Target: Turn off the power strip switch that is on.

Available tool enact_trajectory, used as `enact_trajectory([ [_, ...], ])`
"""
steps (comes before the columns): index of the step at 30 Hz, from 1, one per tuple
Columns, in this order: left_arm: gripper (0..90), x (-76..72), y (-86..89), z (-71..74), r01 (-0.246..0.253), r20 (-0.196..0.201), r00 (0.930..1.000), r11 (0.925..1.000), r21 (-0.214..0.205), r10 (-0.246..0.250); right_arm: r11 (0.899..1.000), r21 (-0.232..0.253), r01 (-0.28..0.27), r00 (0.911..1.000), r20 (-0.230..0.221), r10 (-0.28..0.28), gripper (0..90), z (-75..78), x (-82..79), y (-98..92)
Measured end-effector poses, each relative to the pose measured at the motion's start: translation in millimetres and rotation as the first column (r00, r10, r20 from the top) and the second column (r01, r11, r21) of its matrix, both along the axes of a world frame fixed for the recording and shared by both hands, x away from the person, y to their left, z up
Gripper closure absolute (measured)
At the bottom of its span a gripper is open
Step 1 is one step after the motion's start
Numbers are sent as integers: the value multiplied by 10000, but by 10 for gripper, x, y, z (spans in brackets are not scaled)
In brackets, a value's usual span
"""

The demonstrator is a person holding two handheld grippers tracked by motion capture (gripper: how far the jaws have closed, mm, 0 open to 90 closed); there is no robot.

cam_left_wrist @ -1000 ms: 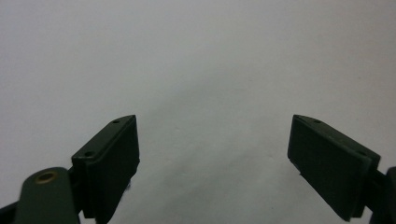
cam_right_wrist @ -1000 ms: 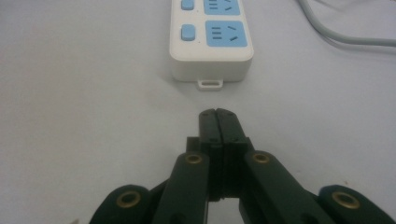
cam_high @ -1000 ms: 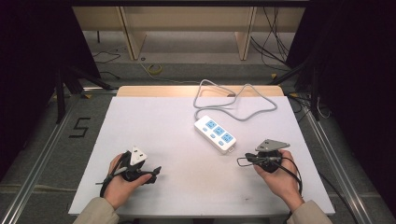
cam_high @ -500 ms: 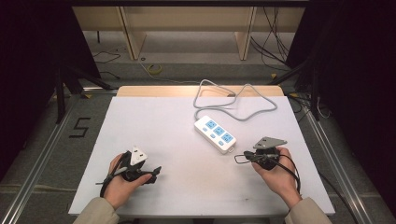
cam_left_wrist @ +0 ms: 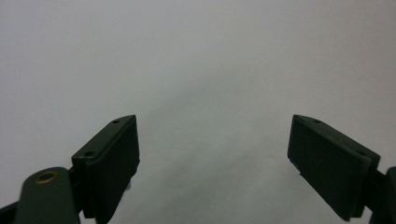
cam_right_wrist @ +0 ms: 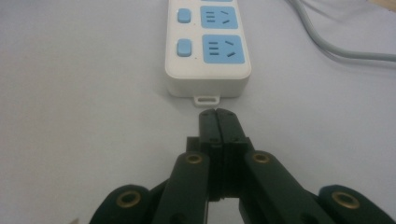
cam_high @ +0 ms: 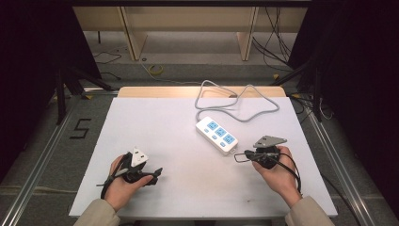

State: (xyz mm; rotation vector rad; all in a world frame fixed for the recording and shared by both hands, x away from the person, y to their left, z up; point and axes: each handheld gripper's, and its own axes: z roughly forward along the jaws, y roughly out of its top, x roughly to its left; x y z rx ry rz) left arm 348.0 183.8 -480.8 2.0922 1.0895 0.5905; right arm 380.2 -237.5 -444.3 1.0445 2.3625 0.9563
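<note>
Now the right gripper (cam_right_wrist: 217, 113) sits low on the white surface (cam_high: 160, 122), its jaws pressed flat together with nothing between them, tips just short of the small tab on the near end of the power strip (cam_right_wrist: 207, 56). From the right gripper view, that tab lies dead ahead and only a sliver of surface separates the two. From above, the power strip (cam_high: 217, 134) lies right of centre, angled, with its far end toward the left and its near end toward the right hand (cam_high: 277, 170). Its grey cord (cam_high: 235, 101) loops away toward the far edge. Over on the near left, the left gripper (cam_high: 155, 173) rests on the surface, well apart from the strip. Its jaws stand wide, with bare white surface between them.
</note>
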Motion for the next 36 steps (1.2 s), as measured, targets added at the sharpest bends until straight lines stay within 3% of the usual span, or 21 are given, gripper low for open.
enact_trajectory([
  [36,165,1,-12,-9,15,-48,10000,10000,11,-15,9999,-132,53,10000,-65,-54,900,54,199,112],
])
